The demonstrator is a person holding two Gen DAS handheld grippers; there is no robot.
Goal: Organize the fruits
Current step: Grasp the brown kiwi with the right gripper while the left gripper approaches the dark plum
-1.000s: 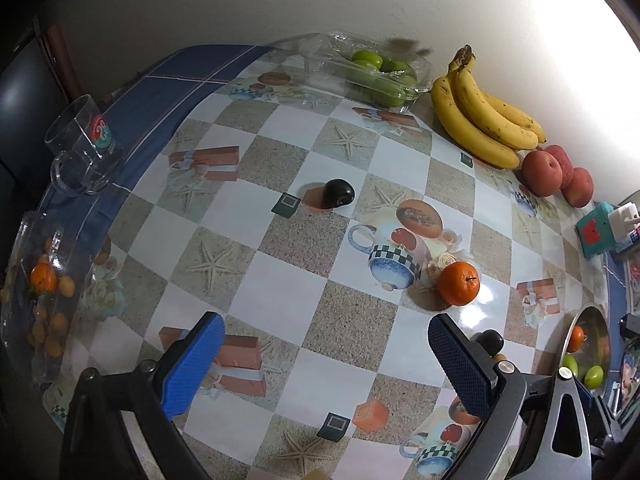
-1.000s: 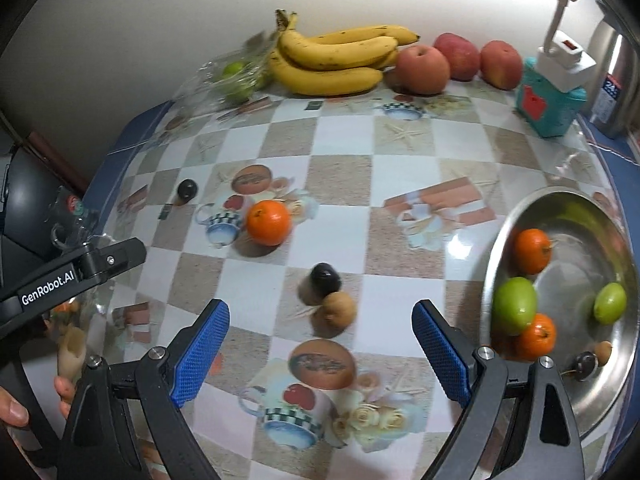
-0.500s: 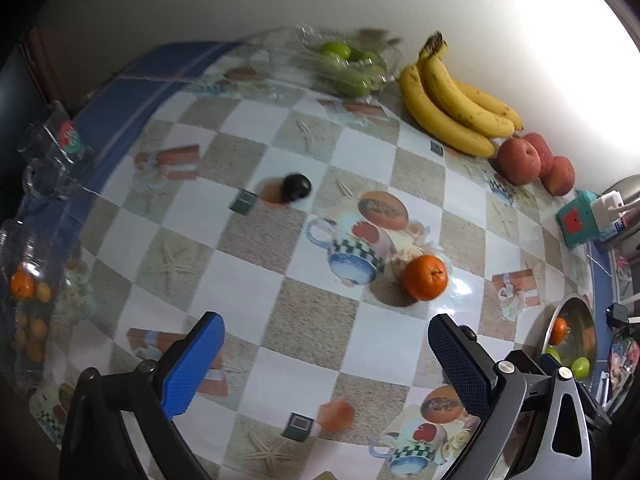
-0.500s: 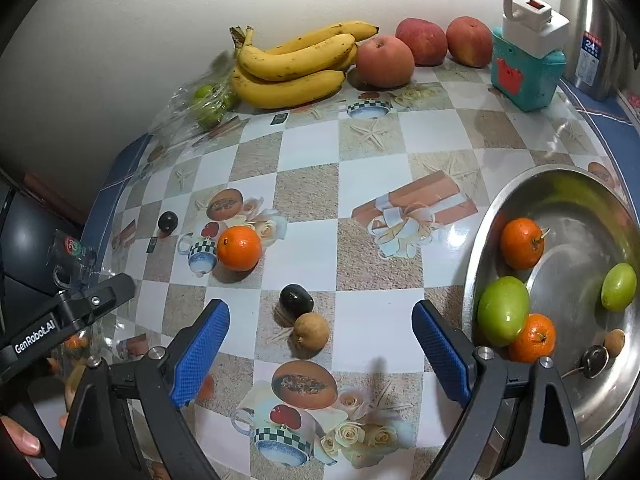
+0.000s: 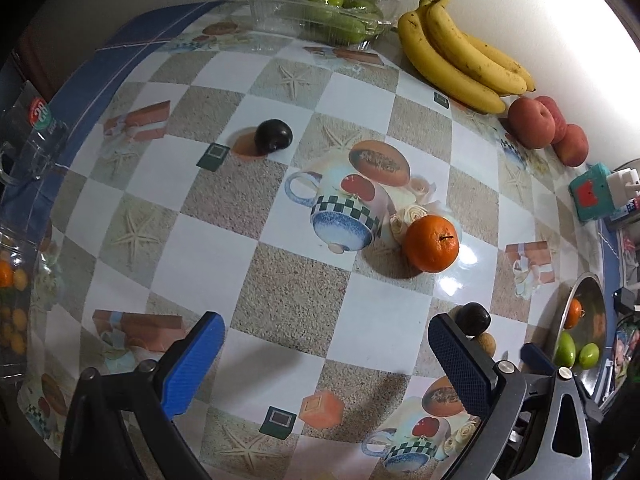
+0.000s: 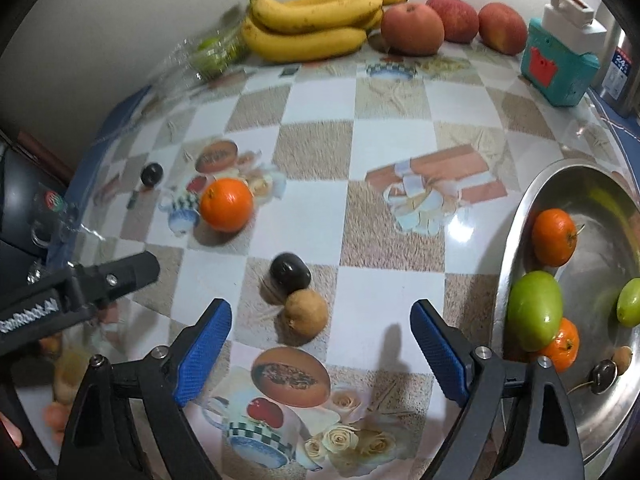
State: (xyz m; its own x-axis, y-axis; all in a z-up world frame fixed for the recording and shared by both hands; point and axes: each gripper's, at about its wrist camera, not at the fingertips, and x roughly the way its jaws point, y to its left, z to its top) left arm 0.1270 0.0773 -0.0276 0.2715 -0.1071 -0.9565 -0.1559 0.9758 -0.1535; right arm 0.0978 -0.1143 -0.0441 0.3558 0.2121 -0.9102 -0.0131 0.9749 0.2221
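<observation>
An orange (image 5: 431, 243) (image 6: 226, 210) lies on the checkered tablecloth. A dark plum (image 6: 289, 271) touches a brown fruit (image 6: 306, 312) just ahead of my open, empty right gripper (image 6: 321, 344); both show in the left wrist view (image 5: 473, 318). Another dark plum (image 5: 273, 136) (image 6: 152, 174) lies at the far left. A steel bowl (image 6: 520, 216) at the right holds oranges (image 6: 554, 237), green fruits (image 6: 535, 310) and small fruits. My left gripper (image 5: 320, 364) is open and empty above the table.
Bananas (image 5: 460, 56) (image 6: 316, 20), red apples (image 5: 532, 122) (image 6: 412, 28) and a clear box of green fruit (image 5: 336, 20) line the wall. A teal box (image 6: 558, 68) stands back right. A glass mug (image 5: 24, 140) and a clear container (image 5: 12, 300) are at the left edge.
Both grippers have moved closer to the table; the fruits look larger. The plum and brown fruit now sit nearer my right gripper's fingers. Nothing was grasped.
</observation>
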